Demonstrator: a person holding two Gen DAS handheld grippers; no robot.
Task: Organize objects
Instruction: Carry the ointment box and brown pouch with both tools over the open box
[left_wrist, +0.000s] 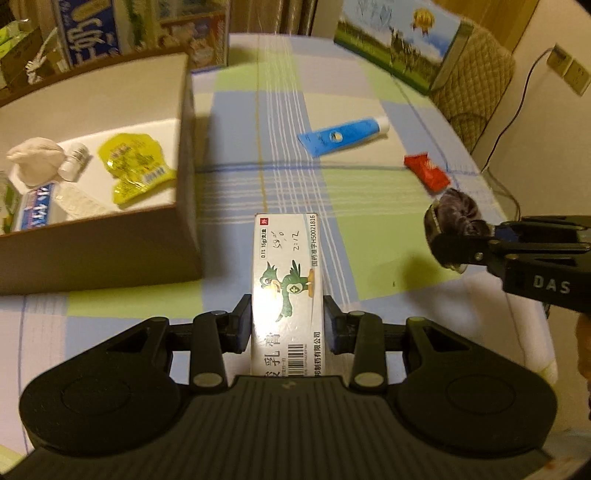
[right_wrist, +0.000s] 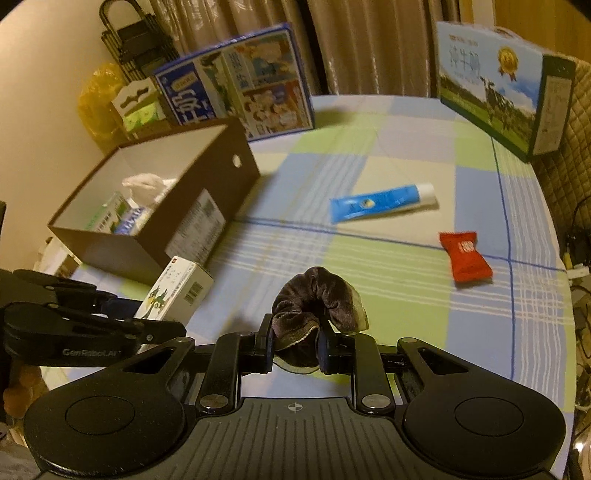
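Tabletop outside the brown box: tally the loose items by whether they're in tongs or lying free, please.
Held in tongs: 2 (ointment carton in left tongs, dark scrunchie in right tongs)
Lying free: 2 (blue tube, red packet)
Total: 4

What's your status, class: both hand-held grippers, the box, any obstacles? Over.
Left hand-held gripper shut on carton. Right hand-held gripper shut on scrunchie. Box open, part-filled. Tube, red packet still out.

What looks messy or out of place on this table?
Two things lie loose on the cloth, away from the brown box: a blue tube and a red packet. The left gripper holds a carton; the right gripper holds a scrunchie. Nothing looks spilled or broken.
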